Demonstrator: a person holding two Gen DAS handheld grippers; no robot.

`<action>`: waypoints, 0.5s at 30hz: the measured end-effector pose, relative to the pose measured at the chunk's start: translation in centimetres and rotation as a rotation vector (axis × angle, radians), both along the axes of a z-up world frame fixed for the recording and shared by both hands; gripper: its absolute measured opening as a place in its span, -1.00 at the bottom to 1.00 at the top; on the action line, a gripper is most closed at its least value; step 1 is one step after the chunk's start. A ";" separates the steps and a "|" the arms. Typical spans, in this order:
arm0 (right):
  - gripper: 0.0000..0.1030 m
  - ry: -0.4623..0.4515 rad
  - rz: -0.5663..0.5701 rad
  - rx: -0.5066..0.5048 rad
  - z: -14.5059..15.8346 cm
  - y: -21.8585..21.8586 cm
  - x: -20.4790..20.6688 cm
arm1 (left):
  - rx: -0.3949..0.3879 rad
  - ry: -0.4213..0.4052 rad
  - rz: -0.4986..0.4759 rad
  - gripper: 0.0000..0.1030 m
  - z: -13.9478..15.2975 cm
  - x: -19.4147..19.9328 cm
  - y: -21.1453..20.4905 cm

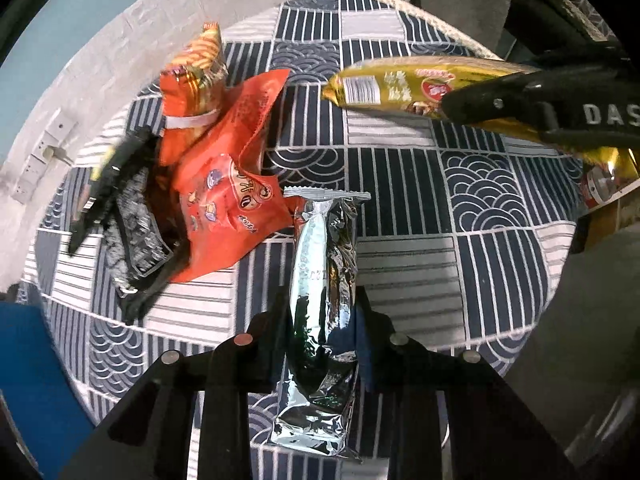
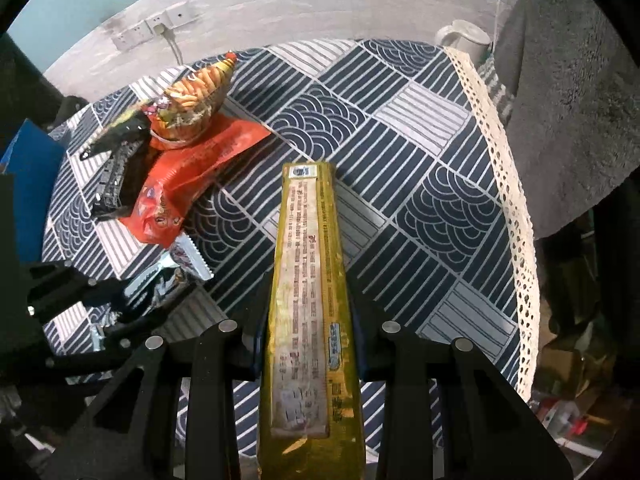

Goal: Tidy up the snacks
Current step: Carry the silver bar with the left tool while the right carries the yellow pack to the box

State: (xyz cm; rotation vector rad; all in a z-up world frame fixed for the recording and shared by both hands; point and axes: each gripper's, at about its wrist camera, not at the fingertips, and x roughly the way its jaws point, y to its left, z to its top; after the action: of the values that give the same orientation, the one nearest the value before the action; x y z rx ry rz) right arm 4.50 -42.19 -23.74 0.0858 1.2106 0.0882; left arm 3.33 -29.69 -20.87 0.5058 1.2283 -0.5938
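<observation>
Between the clenched left gripper (image 1: 322, 320) fingers, the silver foil packet (image 1: 320, 280) looks light, crinkly and slippery, best pinched mid-body.

A home: patterned tablecloth (image 2: 400, 152), wall sockets (image 2: 154, 30), white mug (image 2: 464, 38).

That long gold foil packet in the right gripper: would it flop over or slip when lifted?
The long gold foil packet probably stays fairly stiff: it juts straight out from the right gripper without sagging. Its glossy wrapper looks slippery, so it might slide. It seems light for its size.
</observation>
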 end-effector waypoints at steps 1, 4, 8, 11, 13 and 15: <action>-0.41 -0.005 0.002 -0.001 0.2 0.1 0.0 | -0.001 -0.008 0.001 -0.43 0.4 -0.2 0.1; -0.41 -0.022 0.008 0.004 1.1 0.6 -0.3 | -0.015 -0.020 0.004 -0.43 2.1 -0.5 1.0; -0.41 -0.046 0.024 0.006 2.3 1.5 -0.5 | -0.026 -0.041 -0.006 -0.43 4.1 -1.3 2.6; -0.41 -0.066 0.039 0.008 3.2 2.3 -0.7 | -0.024 -0.071 -0.002 -0.43 5.5 -1.5 3.6; -0.41 -0.079 0.056 0.004 3.8 3.0 -0.9 | -0.029 -0.085 0.010 -0.43 6.6 -1.5 4.5; -0.41 -0.093 0.071 0.003 4.4 3.7 -1.2 | -0.034 -0.099 0.019 -0.43 7.5 -1.2 5.6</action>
State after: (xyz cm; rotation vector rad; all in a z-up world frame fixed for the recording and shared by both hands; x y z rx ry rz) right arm 3.35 -38.50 -19.31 0.0413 1.1211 0.1542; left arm 2.16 -24.10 -13.36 0.4895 1.1261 -0.5660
